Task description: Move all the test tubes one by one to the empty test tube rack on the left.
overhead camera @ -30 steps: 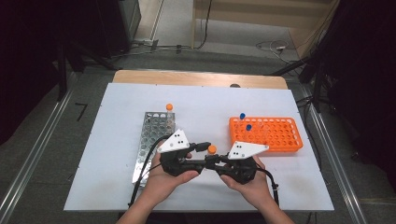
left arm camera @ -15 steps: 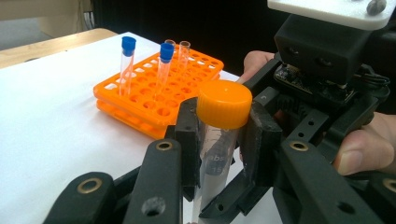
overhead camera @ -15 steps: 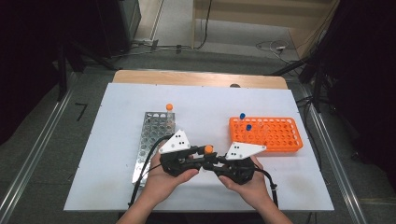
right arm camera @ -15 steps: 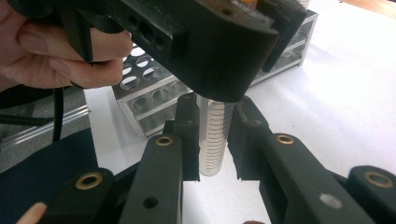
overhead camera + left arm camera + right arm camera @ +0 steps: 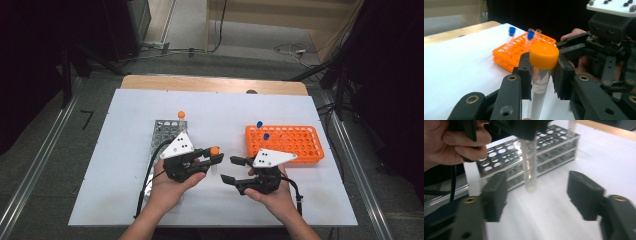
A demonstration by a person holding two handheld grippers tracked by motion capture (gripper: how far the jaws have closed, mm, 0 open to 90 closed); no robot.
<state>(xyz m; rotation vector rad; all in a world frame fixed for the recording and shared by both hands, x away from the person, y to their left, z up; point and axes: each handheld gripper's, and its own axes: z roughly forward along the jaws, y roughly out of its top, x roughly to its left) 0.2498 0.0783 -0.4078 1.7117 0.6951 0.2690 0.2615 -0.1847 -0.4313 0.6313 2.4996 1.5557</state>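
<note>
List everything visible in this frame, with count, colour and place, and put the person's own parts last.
table: one, white top with a wooden far edge.
metal rack: one, silver, left of centre.
orange rack: one, orange, right of centre.
orange-capped tube in the metal rack: one, clear, standing at its far end.
blue-capped tubes: two, clear, upright at the orange rack's near-left end.
held tube: one, clear with an orange cap, upright between the left tongs' pads.
left tongs: black, shut on the held tube.
right tongs: black, open, jaws just opened, nothing between them.
hands: two, at the near edge.
</note>
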